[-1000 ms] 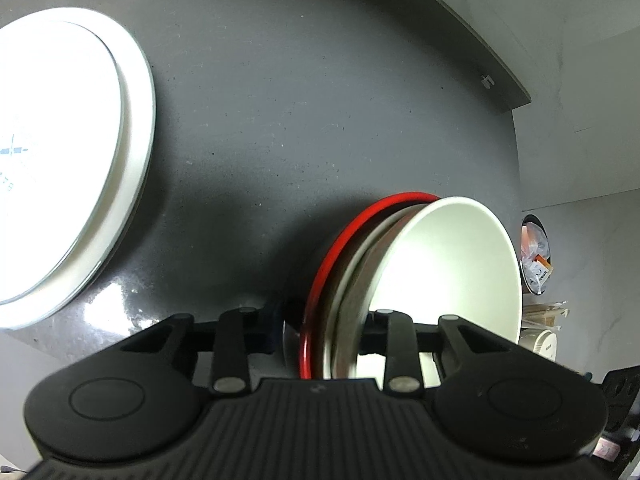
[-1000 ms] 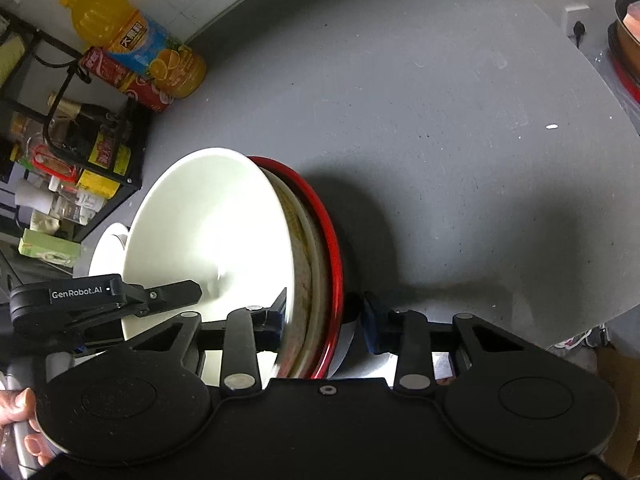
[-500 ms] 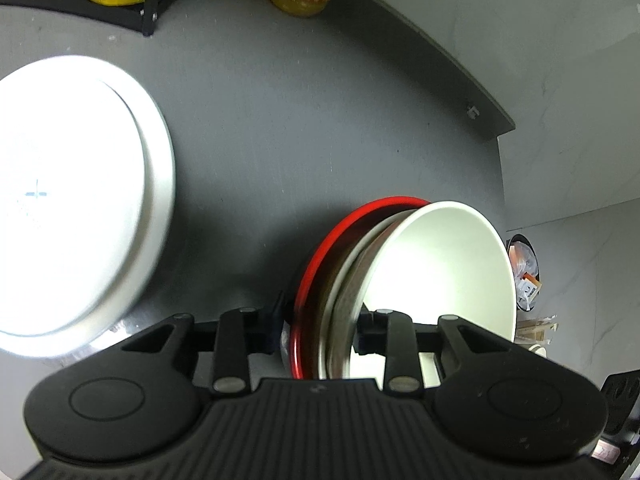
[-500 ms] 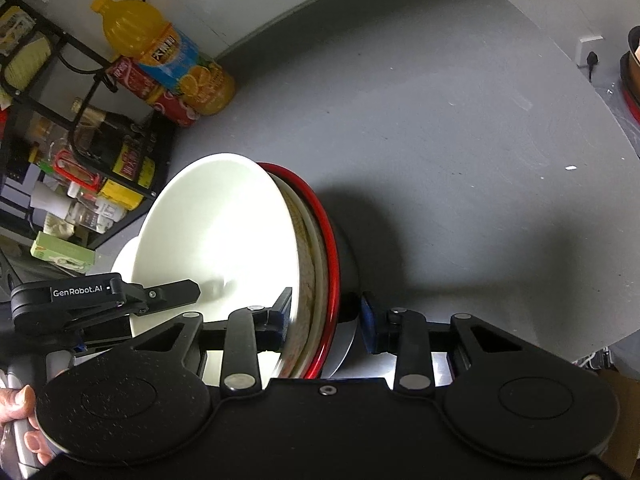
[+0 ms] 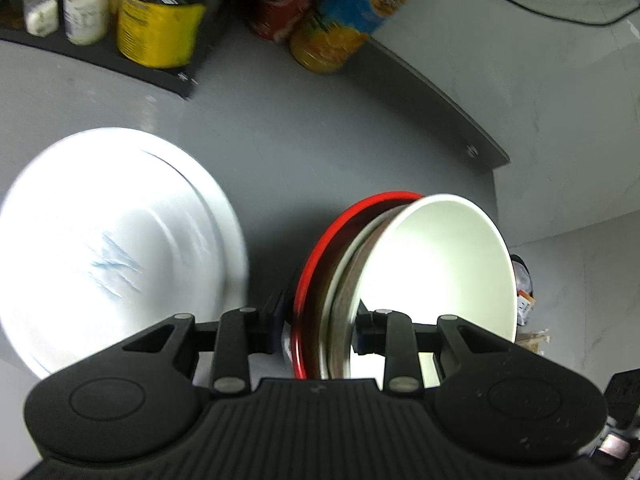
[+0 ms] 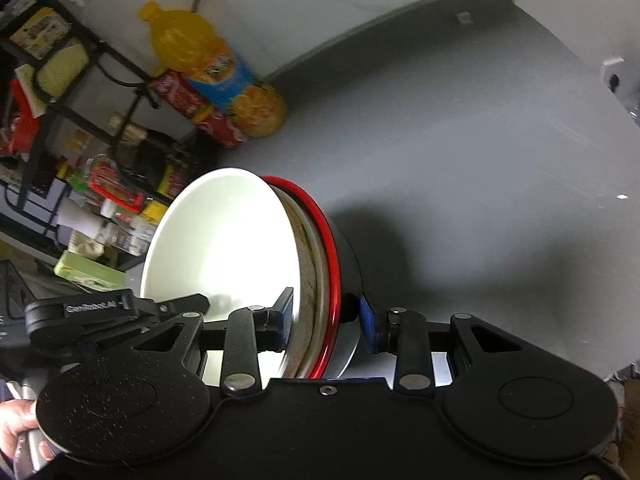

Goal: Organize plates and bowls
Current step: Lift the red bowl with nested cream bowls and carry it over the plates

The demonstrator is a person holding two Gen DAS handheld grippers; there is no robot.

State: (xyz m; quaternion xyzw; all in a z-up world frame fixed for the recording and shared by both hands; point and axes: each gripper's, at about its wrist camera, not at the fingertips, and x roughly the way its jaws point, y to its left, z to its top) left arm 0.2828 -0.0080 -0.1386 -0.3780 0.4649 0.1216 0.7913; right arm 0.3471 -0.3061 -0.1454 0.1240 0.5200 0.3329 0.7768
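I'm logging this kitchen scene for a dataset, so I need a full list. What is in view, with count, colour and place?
nested bowls: one stack, white inside, red-rimmed black outermost, held on edge between both grippers.
white plates: two stacked, on the grey counter, left in the left wrist view.
orange juice bottle: one, yellow-orange with blue label, by the wall.
red can: one, lying beside the bottle.
black rack: one, holding jars and packets, too blurred to count.
yellow tin: one, on the rack.
left gripper: black, clamped on the stack's rim.
right gripper: black with blue pads, clamped on the opposite rim.
hand: partly visible, lower left.
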